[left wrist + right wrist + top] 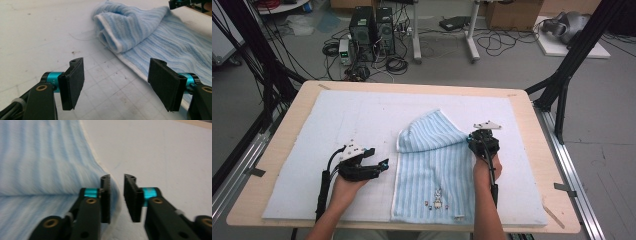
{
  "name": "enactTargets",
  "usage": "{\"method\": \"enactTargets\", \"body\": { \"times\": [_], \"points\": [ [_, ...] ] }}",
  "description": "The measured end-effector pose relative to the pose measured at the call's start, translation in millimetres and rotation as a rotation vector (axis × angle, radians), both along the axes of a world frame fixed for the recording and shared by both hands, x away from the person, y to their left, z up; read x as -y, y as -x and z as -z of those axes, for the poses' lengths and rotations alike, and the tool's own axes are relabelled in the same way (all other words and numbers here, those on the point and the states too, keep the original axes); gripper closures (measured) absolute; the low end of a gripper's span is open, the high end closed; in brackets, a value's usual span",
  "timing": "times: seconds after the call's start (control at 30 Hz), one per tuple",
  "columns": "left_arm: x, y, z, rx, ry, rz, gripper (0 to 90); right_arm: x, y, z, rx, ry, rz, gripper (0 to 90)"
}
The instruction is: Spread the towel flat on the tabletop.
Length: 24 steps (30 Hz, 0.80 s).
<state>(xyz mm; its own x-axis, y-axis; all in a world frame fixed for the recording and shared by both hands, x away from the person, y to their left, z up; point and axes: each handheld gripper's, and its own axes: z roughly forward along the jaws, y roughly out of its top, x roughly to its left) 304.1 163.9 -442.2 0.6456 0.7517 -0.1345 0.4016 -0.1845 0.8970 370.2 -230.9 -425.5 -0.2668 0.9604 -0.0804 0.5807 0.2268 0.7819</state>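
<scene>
towel (434, 170): long axis near-far, far corner folded | left gripper (382, 165): released | right gripper (472, 141): released

— How many towels are there on the counter (532, 150)?
— One blue striped towel (432, 170), on one white mat (337, 120).
— And tools?
— Two: one left tool (382, 164) and one right tool (472, 137). Behind, two computer towers (372, 30) stand on the floor.

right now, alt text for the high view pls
A blue striped towel, its far end folded over, lies on a white mat. The right gripper is at the fold's right edge; the left gripper rests open beside the towel.
</scene>
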Motion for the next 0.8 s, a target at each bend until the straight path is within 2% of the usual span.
{"method": "enactTargets", "body": {
  "times": [0.1, 0.2, 0.27, 0.3, 0.37, 0.5, 0.63, 0.7, 0.8],
  "points": [
    [7.6, -5.7, -4.5, 0.014, -0.003, 0.02, 29.8, 2.6, 10.6, -4.6, 0.034, -0.033, -0.057, 63.3],
    [13.4, -18.0, -13.2, 0.024, 0.001, 0.015, 29.5, 9.2, 20.6, -7.9, 0.05, -0.05, -0.101, 59.5],
    [15.9, -27.7, -20.1, 0.028, 0.005, 0.012, 29.1, 14.0, 26.7, -8.6, 0.058, -0.041, -0.108, 59.5],
    [17.9, -32.2, -23.4, 0.027, 0.003, 0.015, 29.1, 17.7, 30.5, -8.3, 0.064, -0.053, -0.117, 59.5],
    [21.3, -41.4, -29.2, 0.039, -0.025, 0.03, 30.1, 23.3, 35.7, -7.9, 0.066, -0.048, -0.131, 58.8],
    [28.9, -62.8, -40.5, 0.043, -0.019, 0.024, 31.6, 32.3, 45.3, -7.8, 0.085, -0.067, -0.144, 57.6],
    [41.9, -86.0, -46.5, 0.028, -0.026, 0.036, 36.2, 33.6, 55.9, -6.5, 0.097, -0.06, -0.172, 57.1],
    [48.7, -96.5, -44.5, 0.017, -0.047, 0.025, 36.9, 33.4, 60.3, -4.2, 0.098, -0.056, -0.189, 57.1],
    [59.0, -110.0, -37.0, -0.015, -0.106, 0.013, 38.1, 35.2, 65.6, -0.8, 0.101, -0.057, -0.198, 56.6]
  ]
}}
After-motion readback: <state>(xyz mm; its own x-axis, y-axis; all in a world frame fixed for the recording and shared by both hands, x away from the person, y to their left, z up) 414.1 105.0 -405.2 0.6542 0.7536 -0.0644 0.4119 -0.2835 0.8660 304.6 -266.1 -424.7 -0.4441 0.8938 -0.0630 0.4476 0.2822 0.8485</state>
